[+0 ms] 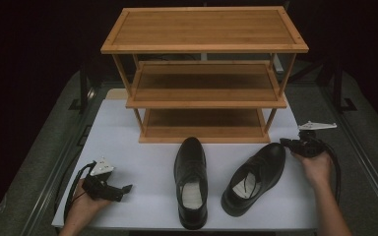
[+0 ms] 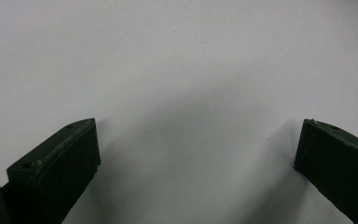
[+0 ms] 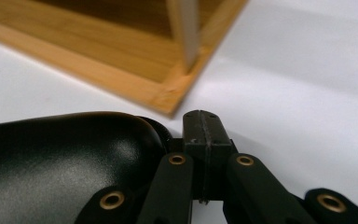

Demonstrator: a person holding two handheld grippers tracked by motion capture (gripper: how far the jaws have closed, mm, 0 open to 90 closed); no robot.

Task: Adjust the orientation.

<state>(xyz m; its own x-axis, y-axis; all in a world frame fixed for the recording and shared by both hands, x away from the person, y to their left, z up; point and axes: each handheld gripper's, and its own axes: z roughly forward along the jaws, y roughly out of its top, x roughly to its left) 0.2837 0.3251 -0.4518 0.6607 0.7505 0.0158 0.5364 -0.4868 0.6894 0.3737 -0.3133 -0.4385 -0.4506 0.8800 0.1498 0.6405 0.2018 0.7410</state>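
High view showed the right gripper (image 1: pixel 286 142), fingers closed and empty, at the toe of the right shoe (image 1: pixel 254 178), which angled toward the rack (image 1: pixel 204 49)

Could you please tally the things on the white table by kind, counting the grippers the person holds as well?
Black shoes: 2, the left shoe and the right shoe
Wooden shelf racks: 1, the three-tier rack
Grippers: 2, the left gripper with jaws open and the right gripper with jaws shut beside the right shoe
Total: 5
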